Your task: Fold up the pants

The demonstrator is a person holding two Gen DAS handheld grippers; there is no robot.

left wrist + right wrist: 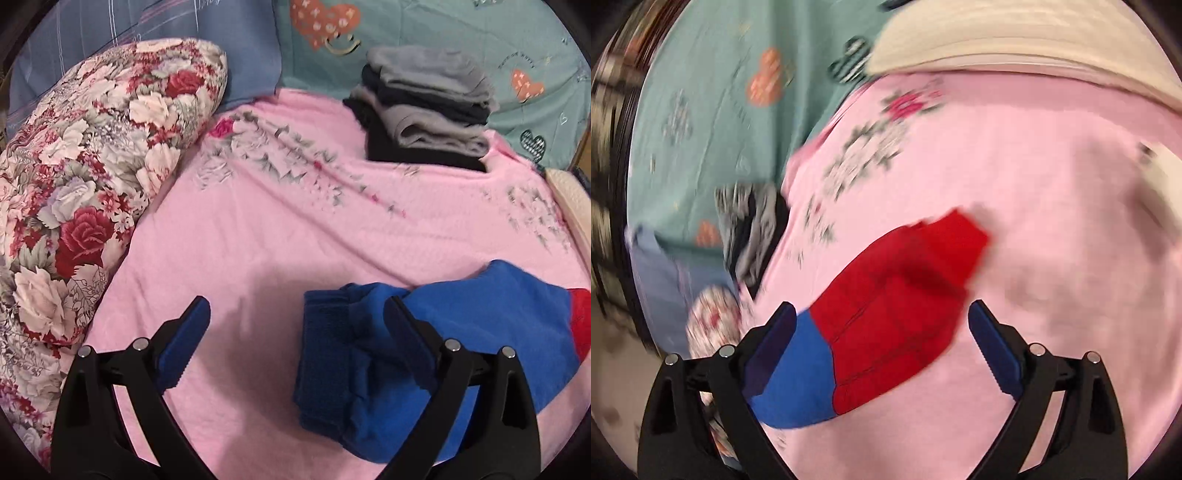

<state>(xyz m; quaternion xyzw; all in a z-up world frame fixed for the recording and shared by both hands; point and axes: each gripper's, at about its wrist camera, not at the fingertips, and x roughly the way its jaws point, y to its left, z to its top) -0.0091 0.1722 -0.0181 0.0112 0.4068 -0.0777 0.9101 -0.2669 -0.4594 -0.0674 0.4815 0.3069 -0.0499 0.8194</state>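
Pants [480,314] — blue with red; blanket [295,229] pink, flower-printed; quilt [85,177] — red-and-white roses.

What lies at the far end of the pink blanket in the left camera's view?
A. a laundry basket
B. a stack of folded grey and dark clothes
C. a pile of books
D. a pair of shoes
B: a stack of folded clothes in grey and dark layers sits at the far end of the pink blanket, beyond the blue and red pants near the open left gripper.
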